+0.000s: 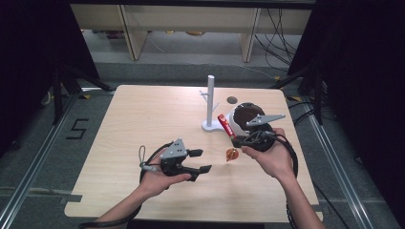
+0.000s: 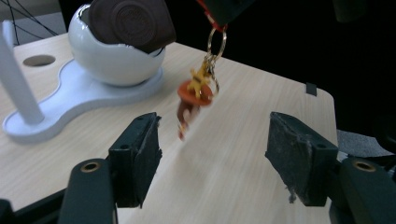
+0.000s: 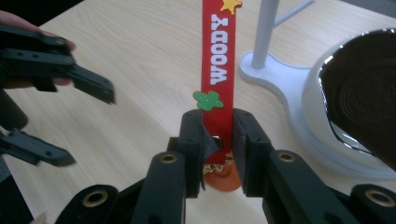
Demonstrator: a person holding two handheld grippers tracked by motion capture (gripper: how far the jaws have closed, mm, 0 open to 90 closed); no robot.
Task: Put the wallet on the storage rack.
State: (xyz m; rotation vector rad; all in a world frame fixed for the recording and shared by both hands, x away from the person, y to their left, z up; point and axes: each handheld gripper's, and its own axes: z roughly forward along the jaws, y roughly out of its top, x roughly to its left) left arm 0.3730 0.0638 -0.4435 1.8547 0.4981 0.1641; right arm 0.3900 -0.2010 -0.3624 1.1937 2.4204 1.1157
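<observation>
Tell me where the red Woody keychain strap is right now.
In the high view the red strap is right of centre, clamped in the right gripper just in front of the white stand, its orange charm dangling above the table.

Red strap (image 3: pixel 217 56) of keychain — white capitals "WOODY", running lengthwise along strap toward 12 o'clock in right gripper view; yellow star above word, green cactus patch below it. Floor (image 1: pixel 28 143) at 9 o'clock of tabletop (image 1: pixel 143 114) — black tape marking shaped like "5" (image 1: pixel 77 129). Round embossed stamp on brown lid (image 2: pixel 133 21) — unreadable.
</observation>
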